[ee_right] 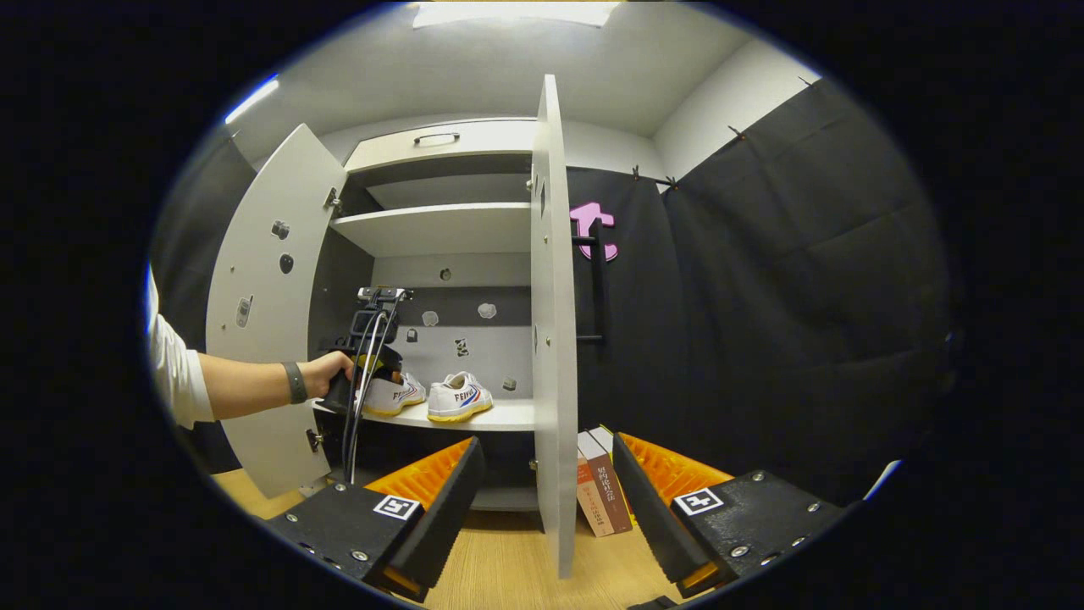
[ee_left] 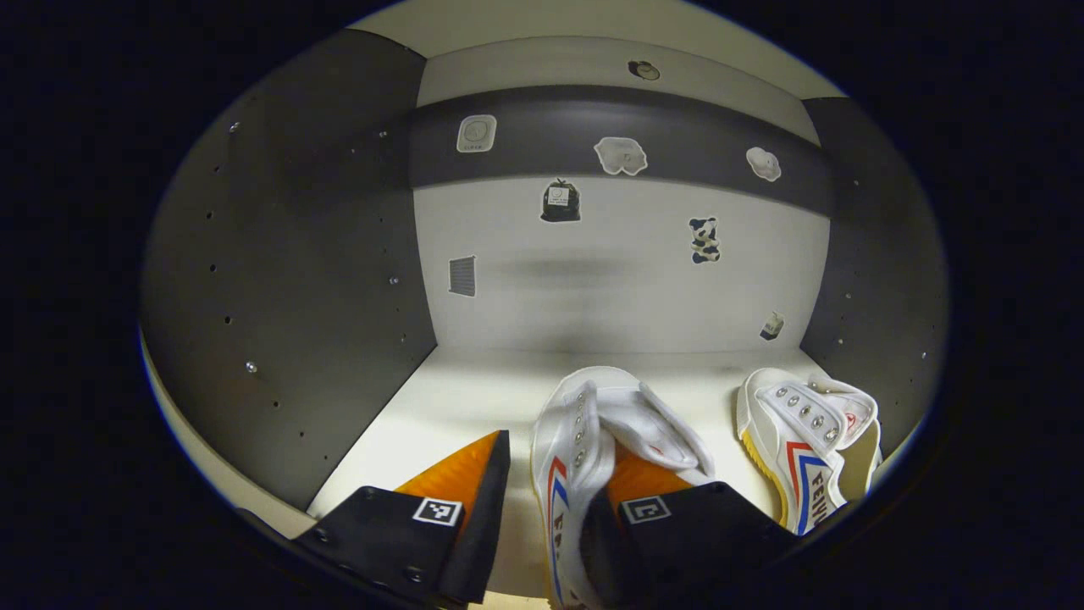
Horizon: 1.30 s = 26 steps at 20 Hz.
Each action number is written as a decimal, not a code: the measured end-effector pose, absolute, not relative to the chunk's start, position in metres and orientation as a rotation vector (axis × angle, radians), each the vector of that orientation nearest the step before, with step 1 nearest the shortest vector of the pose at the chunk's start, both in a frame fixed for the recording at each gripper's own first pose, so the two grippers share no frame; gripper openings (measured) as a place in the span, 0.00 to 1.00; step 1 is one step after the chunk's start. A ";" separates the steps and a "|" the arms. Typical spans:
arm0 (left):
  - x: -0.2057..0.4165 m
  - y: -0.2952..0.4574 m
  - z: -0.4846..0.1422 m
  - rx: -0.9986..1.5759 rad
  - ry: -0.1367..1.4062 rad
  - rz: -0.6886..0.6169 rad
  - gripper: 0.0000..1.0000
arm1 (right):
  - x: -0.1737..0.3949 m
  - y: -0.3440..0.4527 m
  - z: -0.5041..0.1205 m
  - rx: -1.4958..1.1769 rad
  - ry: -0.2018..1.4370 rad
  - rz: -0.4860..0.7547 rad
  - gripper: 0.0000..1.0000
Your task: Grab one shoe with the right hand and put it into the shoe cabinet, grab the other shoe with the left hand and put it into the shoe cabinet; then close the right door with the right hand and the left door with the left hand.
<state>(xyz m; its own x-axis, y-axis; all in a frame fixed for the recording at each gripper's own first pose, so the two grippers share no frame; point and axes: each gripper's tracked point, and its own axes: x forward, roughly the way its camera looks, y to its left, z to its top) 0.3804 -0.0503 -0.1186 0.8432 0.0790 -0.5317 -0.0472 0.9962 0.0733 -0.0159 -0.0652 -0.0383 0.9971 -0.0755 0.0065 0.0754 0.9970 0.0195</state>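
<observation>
Between right gripper (ee_right: pixel 542 491) fingers, open right door (ee_right: pixel 552 339); books (ee_right: pixel 600 491) beside.

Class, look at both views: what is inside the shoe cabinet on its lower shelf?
Two white shoes sit on the shelf: one around the left gripper, one further right. The gripper's finger covers part of the nearer shoe's inside.

Left gripper (ee_left: pixel 555 500) jaws parted, forearm (ee_right: pixel 246 385) level; right gripper (ee_right: pixel 542 500) wide open — low, unladen.
</observation>
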 end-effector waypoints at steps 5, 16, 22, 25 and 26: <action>0.349 -0.048 -0.094 -0.005 0.471 0.060 0.89 | -0.016 -0.063 -0.033 0.021 -0.016 -0.068 0.93; 0.204 -0.082 0.015 -0.045 0.137 -0.141 0.96 | -0.020 -0.057 -0.028 0.013 -0.015 -0.020 0.93; 0.119 -0.080 0.024 -0.073 0.093 -0.153 0.97 | -0.019 -0.044 -0.031 0.024 -0.011 0.017 0.93; 0.085 -0.062 0.006 -0.061 0.105 -0.099 0.96 | -0.019 -0.040 -0.036 0.033 -0.003 0.027 0.93; 0.076 -0.058 0.001 -0.056 0.105 -0.091 0.97 | -0.019 -0.040 -0.038 0.039 0.002 0.028 0.93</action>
